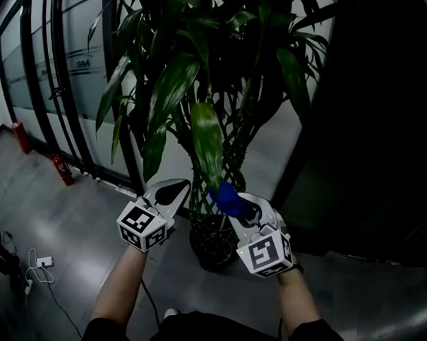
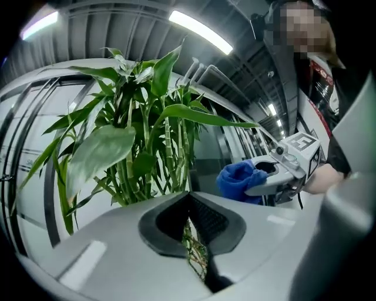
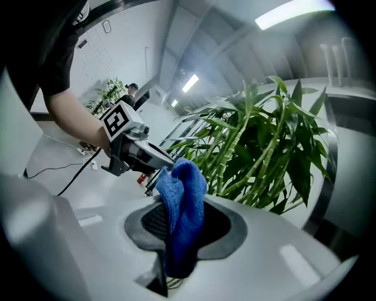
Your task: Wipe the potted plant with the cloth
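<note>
The fingers of the left gripper (image 2: 189, 200) meet with nothing between them, before the green stalks and leaves of the potted plant (image 2: 135, 147). To the right, the right gripper (image 2: 261, 177) clamps a bunched blue cloth (image 2: 237, 179) near the foliage.

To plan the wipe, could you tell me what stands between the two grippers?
In the head view, the potted plant's stems stand between the left gripper and the right gripper, whose jaws clamp the cloth.
</note>
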{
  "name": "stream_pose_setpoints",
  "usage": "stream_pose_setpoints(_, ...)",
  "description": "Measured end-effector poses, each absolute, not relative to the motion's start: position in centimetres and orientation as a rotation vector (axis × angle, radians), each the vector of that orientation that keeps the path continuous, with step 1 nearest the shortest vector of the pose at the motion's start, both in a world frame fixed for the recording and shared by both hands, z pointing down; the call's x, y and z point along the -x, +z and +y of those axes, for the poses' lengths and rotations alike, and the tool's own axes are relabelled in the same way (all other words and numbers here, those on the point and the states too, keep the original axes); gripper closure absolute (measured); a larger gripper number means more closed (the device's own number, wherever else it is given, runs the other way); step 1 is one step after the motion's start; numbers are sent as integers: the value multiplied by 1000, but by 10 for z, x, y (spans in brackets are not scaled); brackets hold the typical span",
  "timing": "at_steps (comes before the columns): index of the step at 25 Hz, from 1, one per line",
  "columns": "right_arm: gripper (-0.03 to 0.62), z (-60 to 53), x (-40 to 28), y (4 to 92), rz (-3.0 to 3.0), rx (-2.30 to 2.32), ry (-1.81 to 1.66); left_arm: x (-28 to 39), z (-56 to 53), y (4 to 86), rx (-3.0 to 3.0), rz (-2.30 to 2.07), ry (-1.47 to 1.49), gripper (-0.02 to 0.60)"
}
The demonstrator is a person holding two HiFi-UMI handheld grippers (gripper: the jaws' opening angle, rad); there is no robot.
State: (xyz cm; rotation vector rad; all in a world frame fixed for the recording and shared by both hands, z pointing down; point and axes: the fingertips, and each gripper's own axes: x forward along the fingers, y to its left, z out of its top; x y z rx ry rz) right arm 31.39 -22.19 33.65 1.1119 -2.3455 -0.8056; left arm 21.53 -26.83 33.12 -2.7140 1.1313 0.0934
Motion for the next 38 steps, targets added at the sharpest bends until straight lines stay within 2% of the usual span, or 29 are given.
stream_pose_setpoints(11, 499, -270, -354, 241, -2244, -1362, -934, -252, -284, 287, 2705, 990, 117, 575)
stream_pose_setpoints(21, 499, -249, -293, 124, -2191, -1329, -1349, -250, -306, 251, 2610, 996, 72, 575)
stream_pose_setpoints(38, 499, -261, -229, 181, -2022, -1029, -1340, -247, -305, 246, 2570, 935, 37, 575)
